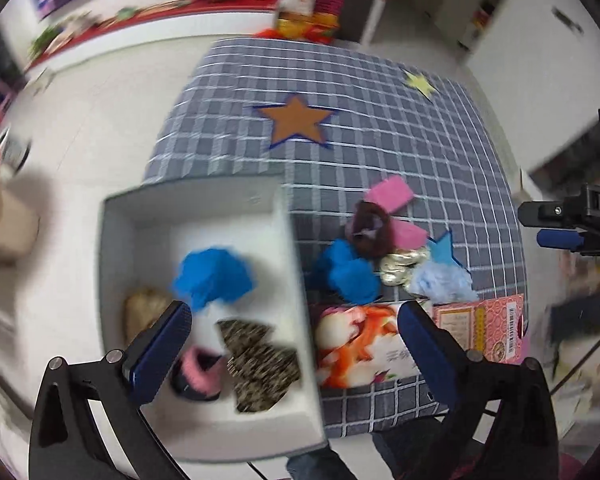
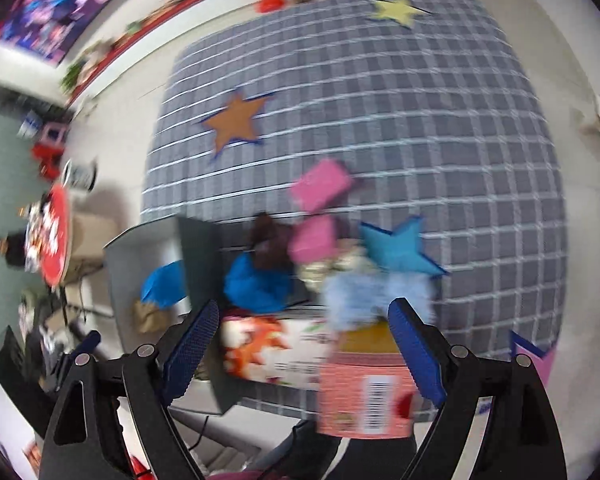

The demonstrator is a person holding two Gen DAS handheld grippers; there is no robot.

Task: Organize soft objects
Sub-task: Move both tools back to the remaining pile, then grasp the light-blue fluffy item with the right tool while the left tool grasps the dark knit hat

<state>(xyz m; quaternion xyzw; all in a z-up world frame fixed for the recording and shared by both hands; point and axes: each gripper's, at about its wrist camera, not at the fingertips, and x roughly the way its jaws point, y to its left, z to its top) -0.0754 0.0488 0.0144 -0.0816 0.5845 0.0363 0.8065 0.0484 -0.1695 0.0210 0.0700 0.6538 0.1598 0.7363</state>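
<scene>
Both claws are hanging released and empty, the left claw straddling the right wall of the white box, where a blue puff is already lying. The remaining soft pile is sitting mid-frame on the checked worktop, just above the right claw, making that the nearer one.

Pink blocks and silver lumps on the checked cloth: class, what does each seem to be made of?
Pink blocks: probably foam sponge; matte, flat-sided, soft-edged. Silver lumps: probably foil or metallic plastic; shiny, crinkled highlights. Motion blur leaves both uncertain.
</scene>
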